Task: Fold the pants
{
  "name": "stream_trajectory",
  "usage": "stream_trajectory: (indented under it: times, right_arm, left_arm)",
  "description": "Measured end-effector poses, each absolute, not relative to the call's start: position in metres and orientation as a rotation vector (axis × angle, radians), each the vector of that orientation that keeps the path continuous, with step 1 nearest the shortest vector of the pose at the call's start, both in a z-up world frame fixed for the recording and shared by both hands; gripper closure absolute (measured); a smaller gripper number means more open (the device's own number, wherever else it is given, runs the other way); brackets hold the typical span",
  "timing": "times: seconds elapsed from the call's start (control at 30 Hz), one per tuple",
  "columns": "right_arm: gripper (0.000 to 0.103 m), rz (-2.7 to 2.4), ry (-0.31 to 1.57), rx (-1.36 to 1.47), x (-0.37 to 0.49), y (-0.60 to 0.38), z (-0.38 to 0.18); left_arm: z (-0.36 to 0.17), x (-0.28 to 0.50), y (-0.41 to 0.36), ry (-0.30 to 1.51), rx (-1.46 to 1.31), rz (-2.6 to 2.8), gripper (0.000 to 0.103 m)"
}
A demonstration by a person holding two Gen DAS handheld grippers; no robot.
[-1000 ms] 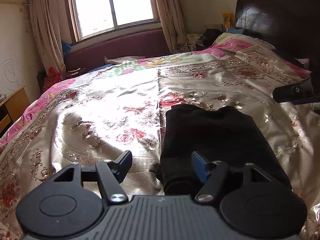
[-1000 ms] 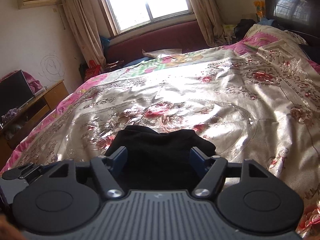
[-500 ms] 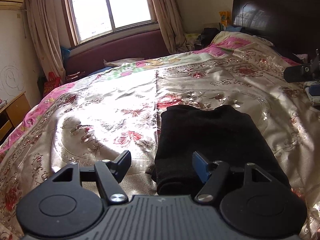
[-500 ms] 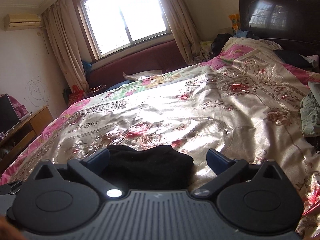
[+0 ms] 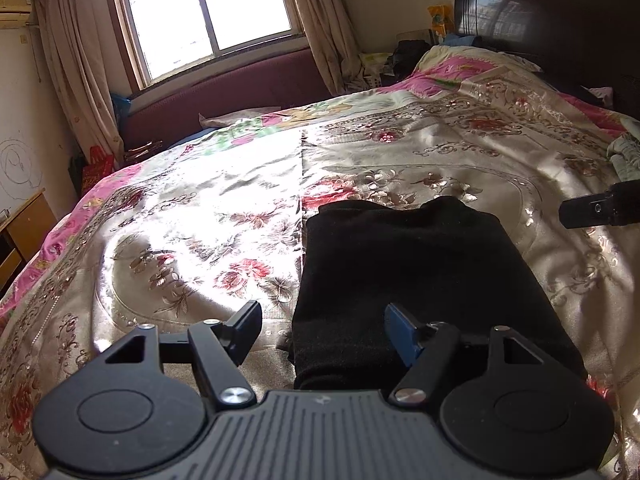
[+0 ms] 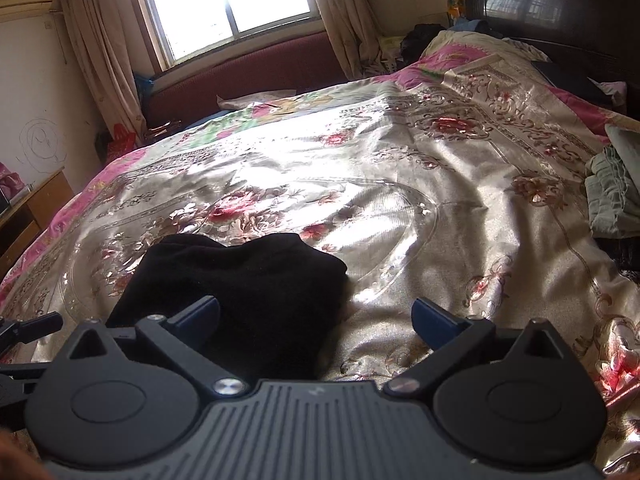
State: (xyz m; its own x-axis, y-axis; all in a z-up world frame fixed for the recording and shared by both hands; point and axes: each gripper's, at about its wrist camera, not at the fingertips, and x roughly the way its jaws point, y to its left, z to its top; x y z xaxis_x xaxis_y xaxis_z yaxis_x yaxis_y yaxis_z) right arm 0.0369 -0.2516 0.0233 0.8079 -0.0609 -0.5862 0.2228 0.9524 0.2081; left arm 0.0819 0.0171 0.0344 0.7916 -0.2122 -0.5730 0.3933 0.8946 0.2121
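Black pants point(image 5: 420, 276), folded into a compact block, lie on the floral satin bedspread point(image 5: 200, 216). The left gripper point(image 5: 322, 332) hovers over their near left edge, jaws apart and empty. The right gripper point(image 6: 316, 320) gapes wide at their right edge, gripping nothing.

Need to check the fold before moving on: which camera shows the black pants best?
The left wrist view: the folded black pants lie nearly whole on the bedspread, both side edges visible. The right wrist view shows only their far end, the rest hidden behind the claw.
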Motion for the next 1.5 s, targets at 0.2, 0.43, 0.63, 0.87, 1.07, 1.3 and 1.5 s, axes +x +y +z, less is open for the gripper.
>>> stream_trajectory:
  times: [0.2,0.43,0.63,0.87,1.07,1.3,1.5]
  right_arm:
    - [0.003,-0.167,0.647,0.229,0.040,-0.245,0.018]
    - [0.004,-0.174,0.684,0.206,0.044,-0.241,0.014]
    - [0.005,-0.166,0.709,0.190,0.048,-0.236,0.012]
    - [0.006,-0.148,0.746,0.219,0.057,-0.236,0.005]
    - [0.008,-0.130,0.764,0.217,0.067,-0.235,0.000]
    - [0.008,-0.123,0.783,0.247,0.079,-0.238,-0.007]
    - [0.008,-0.103,0.832,0.314,0.084,-0.249,-0.018]
  left_arm:
    - [0.031,0.085,0.016,0.588,0.323,-0.335,0.020]
    - [0.029,0.088,0.018,0.593,0.319,-0.343,0.020]
    - [0.027,0.092,0.023,0.596,0.300,-0.344,0.020]
    - [0.022,0.098,0.027,0.599,0.300,-0.346,0.019]
    - [0.022,0.111,0.031,0.615,0.289,-0.366,0.018]
    - [0.017,0.126,0.032,0.636,0.280,-0.410,0.018]
    - [0.013,0.138,0.035,0.660,0.255,-0.453,0.017]
